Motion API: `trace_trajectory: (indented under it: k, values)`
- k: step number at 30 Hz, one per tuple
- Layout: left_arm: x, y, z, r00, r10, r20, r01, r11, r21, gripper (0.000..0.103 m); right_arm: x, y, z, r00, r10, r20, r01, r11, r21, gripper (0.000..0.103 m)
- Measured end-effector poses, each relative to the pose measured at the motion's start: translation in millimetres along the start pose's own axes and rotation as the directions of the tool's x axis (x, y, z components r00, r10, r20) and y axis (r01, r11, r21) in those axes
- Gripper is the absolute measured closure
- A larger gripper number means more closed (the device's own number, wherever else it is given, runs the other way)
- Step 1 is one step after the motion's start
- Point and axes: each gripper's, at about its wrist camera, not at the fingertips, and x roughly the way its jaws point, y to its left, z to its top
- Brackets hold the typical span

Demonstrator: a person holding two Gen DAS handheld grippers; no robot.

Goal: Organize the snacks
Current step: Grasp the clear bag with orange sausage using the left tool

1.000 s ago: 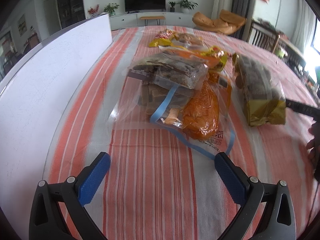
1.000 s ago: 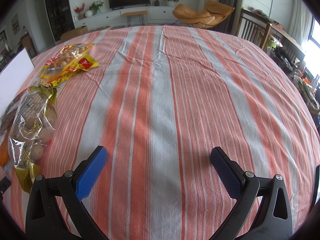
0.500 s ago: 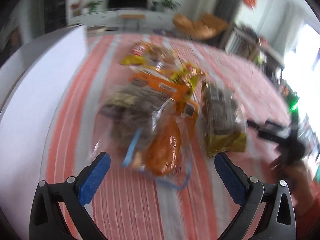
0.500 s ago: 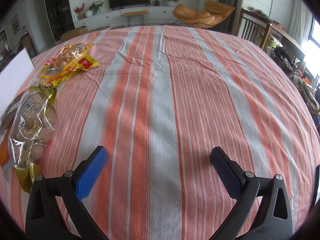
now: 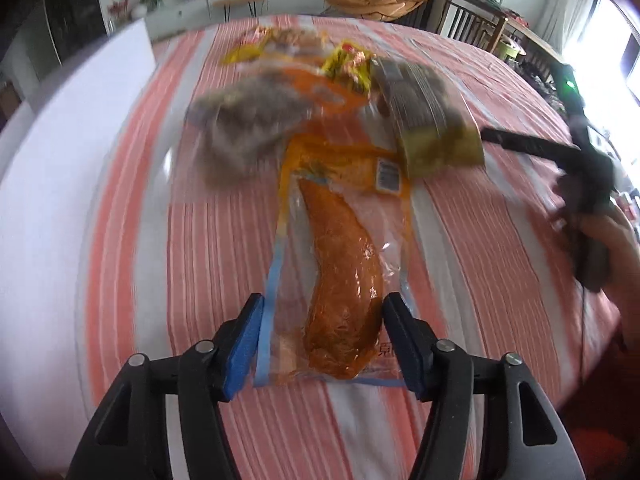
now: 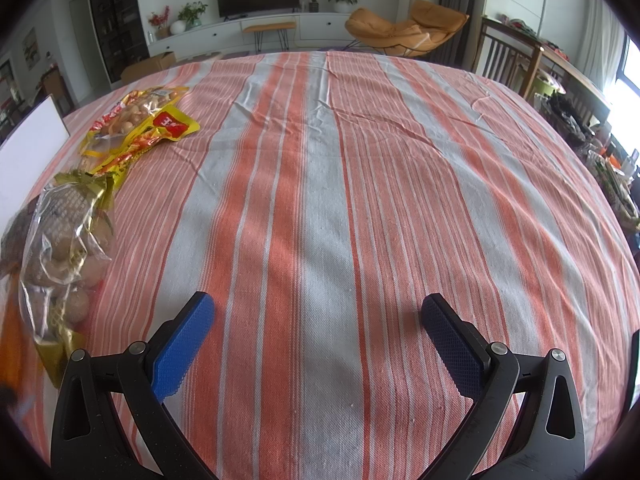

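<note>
Left wrist view: left gripper (image 5: 322, 336) had closed in from wide open a second before, jaws now narrowed around the orange snack (image 5: 344, 280) inside the clear zip bag (image 5: 280, 272), lower centre; likely touching, firm pinch unconfirmed, frame blurred. Probably the start of pulling the bag. Right gripper (image 6: 316, 344) unchanged, spread wide over bare striped cloth (image 6: 360, 160), holding nothing. Count: one zip bag, one brown pack (image 5: 248, 128) in it, one gold-trimmed pack (image 6: 60, 248) at left edge, one yellow pack (image 6: 140, 128) upper left.
</note>
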Motion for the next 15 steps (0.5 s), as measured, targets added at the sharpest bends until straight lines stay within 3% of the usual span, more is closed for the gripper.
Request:
trace_trajectory:
  k: [2, 3, 5, 8, 10, 12, 15]
  values:
    - [-5.0, -1.0, -2.9, 0.999, 0.024, 0.024, -0.025, 1.0, 0.016, 0.011, 0.0, 0.1, 0.0, 1.0, 0.0, 0.0, 0.0, 1.0, 0.0, 0.0]
    - [-7.4, -3.9, -2.4, 0.998, 0.039, 0.044, -0.041, 0.999, 0.031, 0.009, 0.0, 0.0, 0.0, 1.0, 0.0, 0.0, 0.0, 1.0, 0.0, 0.0]
    - [-9.2, -14.4, 2.9, 0.995, 0.063, 0.078, -0.069, 0.995, 0.073, 0.007, 0.0, 0.0, 0.0, 1.0, 0.0, 0.0, 0.0, 1.0, 0.0, 0.0]
    - [8.5, -40.7, 10.5, 0.996, 0.073, 0.057, -0.082, 0.982, 0.17, 0.007, 0.0, 0.1, 0.1, 1.0, 0.0, 0.0, 0.0, 1.0, 0.0, 0.0]
    - [24.2, -54.9, 11.9, 0.989, 0.139, 0.042, -0.145, 0.963, 0.229, 0.005, 0.1, 0.6, 0.5, 1.0, 0.0, 0.0, 0.0, 1.0, 0.001, 0.0]
    - [23.7, -58.0, 10.8, 0.982, 0.17, 0.085, -0.185, 0.956, 0.227, 0.004, 0.1, 0.2, 0.2, 1.0, -0.001, -0.001, 0.001, 1.0, 0.001, 0.0]
    - [23.7, -51.9, 9.8, 0.983, 0.169, 0.07, -0.179, 0.966, 0.189, 0.004, 0.3, 0.6, 0.3, 1.0, -0.001, -0.001, 0.001, 1.0, 0.001, 0.0]
